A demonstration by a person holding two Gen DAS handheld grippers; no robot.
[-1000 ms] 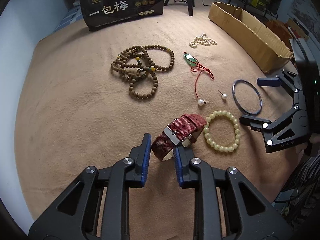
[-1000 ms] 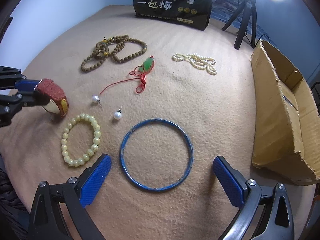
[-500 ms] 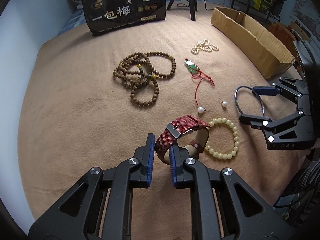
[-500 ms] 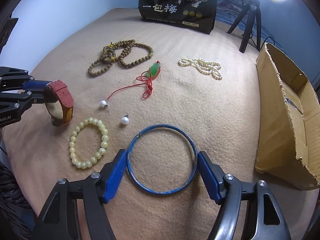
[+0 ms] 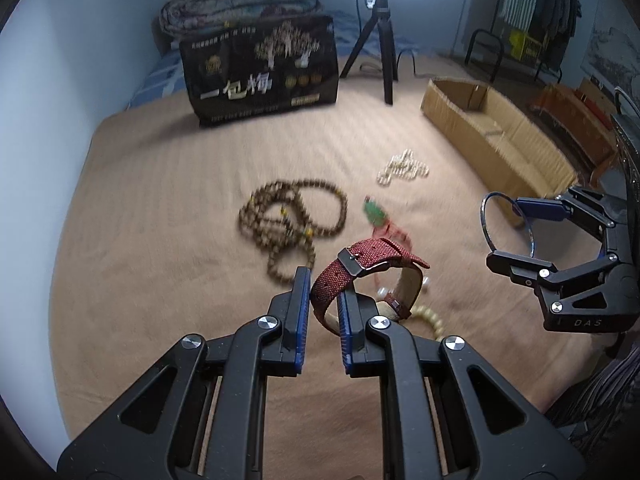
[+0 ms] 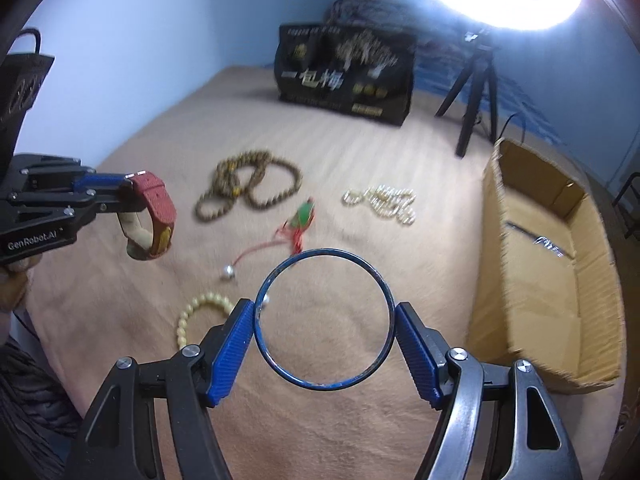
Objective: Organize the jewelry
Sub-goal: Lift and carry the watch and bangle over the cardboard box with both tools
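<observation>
My left gripper (image 5: 324,300) is shut on the strap of a red fabric watch (image 5: 376,260), held up off the tan blanket. My right gripper (image 6: 324,320) is shut on a blue bangle (image 6: 320,254), its pads pressing the ring's two sides, also lifted. On the blanket lie brown wooden bead strands (image 6: 244,188), a pearl necklace (image 6: 380,202), a green pendant on red cord (image 6: 304,216), a pearl earring (image 6: 228,272) and a yellow bead bracelet (image 6: 192,312). An open cardboard box (image 6: 560,280) stands to the right.
A black printed bag (image 5: 260,76) stands at the far edge of the blanket (image 5: 160,240), with a tripod (image 5: 380,40) under a bright ring light beside it. A folded quilt (image 5: 240,4) lies behind the bag. The views are motion-blurred.
The left jaws closed on the watch strap and the right jaws closed on the bangle. Both grippers then rose, lifting their pieces off the blanket.
</observation>
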